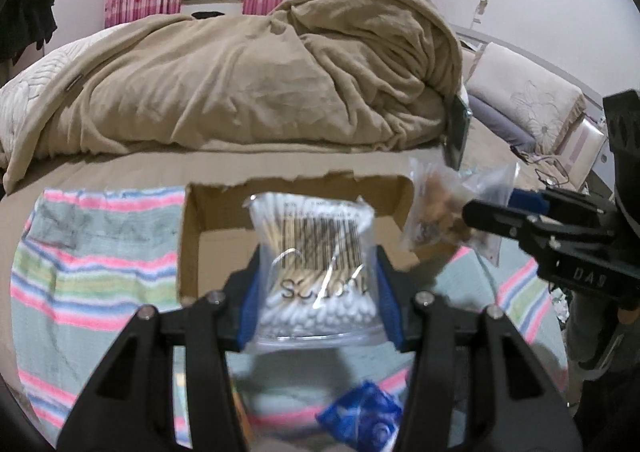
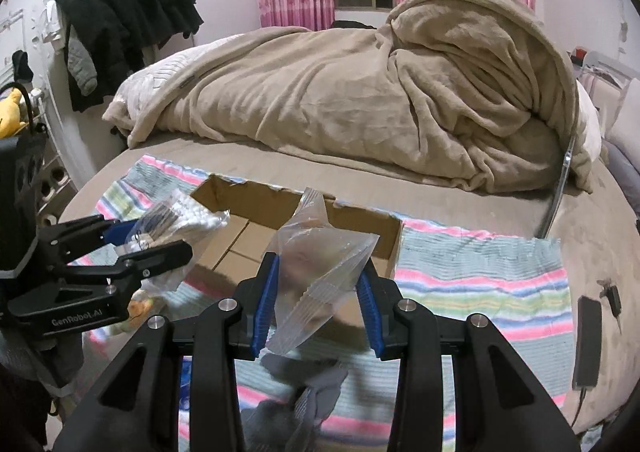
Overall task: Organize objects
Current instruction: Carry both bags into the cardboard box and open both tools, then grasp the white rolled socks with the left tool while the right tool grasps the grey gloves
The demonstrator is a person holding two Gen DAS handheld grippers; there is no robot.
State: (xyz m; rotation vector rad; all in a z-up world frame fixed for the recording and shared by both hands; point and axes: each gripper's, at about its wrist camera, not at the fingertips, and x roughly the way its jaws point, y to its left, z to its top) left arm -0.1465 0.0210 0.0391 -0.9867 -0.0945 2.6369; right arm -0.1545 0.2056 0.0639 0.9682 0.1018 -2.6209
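Note:
My left gripper (image 1: pixel 318 276) is shut on a clear bag of cotton swabs (image 1: pixel 316 252) and holds it above the near edge of an open cardboard box (image 1: pixel 192 236). My right gripper (image 2: pixel 318 292) is shut on a clear zip bag (image 2: pixel 320 264) with brownish contents, held above the box (image 2: pixel 360 223). In the left wrist view the right gripper (image 1: pixel 500 211) comes in from the right with its zip bag (image 1: pixel 444 207) over the box's right edge. In the right wrist view the left gripper (image 2: pixel 132 240) is at the left with the swab bag (image 2: pixel 180 219).
The box stands on a striped towel (image 1: pixel 88 272) on a bed. A rumpled beige blanket (image 1: pixel 260 71) fills the far side. A blue packet (image 1: pixel 360 416) lies under my left gripper. A dark phone with cable (image 2: pixel 586 340) lies at the right. Dark clothes (image 2: pixel 120 31) hang at far left.

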